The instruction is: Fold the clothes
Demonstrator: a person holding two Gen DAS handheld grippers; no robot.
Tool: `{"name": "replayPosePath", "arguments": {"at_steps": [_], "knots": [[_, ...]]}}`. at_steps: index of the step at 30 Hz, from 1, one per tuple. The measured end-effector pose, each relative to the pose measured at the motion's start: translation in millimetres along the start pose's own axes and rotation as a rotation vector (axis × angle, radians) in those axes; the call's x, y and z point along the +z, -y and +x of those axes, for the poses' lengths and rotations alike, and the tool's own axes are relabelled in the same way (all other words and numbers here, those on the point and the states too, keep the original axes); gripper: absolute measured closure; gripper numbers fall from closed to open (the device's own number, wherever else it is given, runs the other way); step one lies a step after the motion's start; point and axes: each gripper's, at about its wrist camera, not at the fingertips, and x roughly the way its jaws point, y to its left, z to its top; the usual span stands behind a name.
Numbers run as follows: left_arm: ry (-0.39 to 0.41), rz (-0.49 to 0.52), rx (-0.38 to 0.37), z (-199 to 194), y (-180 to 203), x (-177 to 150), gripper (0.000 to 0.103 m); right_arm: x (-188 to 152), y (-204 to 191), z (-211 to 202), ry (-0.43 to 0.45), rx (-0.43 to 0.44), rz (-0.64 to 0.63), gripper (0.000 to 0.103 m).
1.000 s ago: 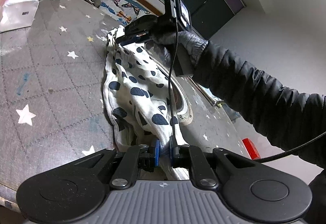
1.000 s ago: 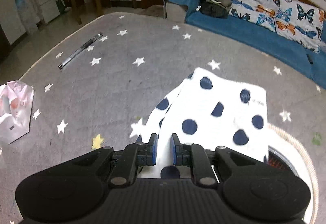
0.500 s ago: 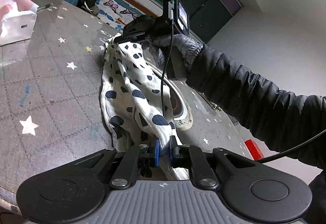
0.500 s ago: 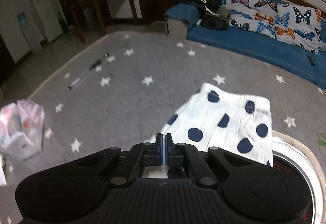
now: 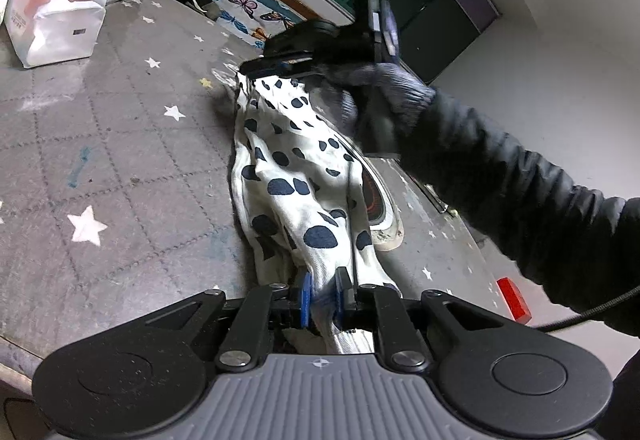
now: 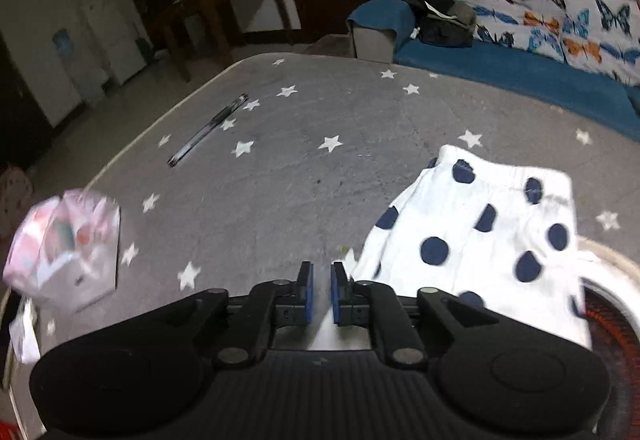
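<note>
While a grey star-printed cover spreads under everything, the scene lists from largest to smallest as follows.

Desk (image 5: 120,144): covered in grey quilted cloth with white stars; it carries all the things below.

Sofa (image 6: 520,68): blue, behind the desk, with butterfly-print cushions and a dark bag on it.

Garment (image 5: 304,184): white cloth with dark blue dots, lying on the desk as a long rumpled strip in the left wrist view; in the right wrist view (image 6: 488,228) its flat folded part rests partly over a round pale-rimmed object.

Round object (image 5: 380,208): pale rim, reddish inside, lying on the desk under the garment's edge.

Tissue pack (image 5: 52,28): white and pink, torn open, well apart from the garment.

Left gripper (image 5: 322,296): blue-padded fingers closed on the near end of the garment, the cloth bunched between them.

Right gripper (image 6: 322,292): fingers slightly parted with a narrow gap, desk showing through; nothing gripped. From the left wrist view it hovers at the garment's far end (image 5: 280,66).

Pen (image 6: 208,130): lying alone near the desk's far edge.
</note>
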Motion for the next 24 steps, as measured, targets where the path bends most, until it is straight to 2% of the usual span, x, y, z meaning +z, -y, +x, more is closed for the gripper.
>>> {"name": "replayPosePath", "arguments": {"at_steps": [2,6,9,13,14,18,24], "knots": [[0.002,0.004,-0.003,0,1,0,0.089,-6,-3,-7,-0.025,-0.017,-0.031,0.076],[-0.002,0.017,-0.015,1,4,-2,0.084,-22,-4,-7,-0.079,-0.038,-0.036,0.073],[-0.006,0.017,-0.005,0,4,-4,0.080,-32,-2,-1,-0.094,-0.044,-0.023,0.075],[0.001,0.024,0.011,-5,5,-5,0.071,-36,-2,0,-0.070,-0.064,-0.012,0.096],[0.004,0.029,0.014,-6,6,-5,0.069,-35,-1,-2,-0.059,-0.058,-0.003,0.097],[0.016,0.056,0.014,-11,10,-3,0.067,-35,-4,-10,-0.013,-0.027,0.008,0.098],[0.043,0.085,0.016,-15,17,7,0.065,-37,2,-7,-0.030,0.017,0.023,0.092]]}}
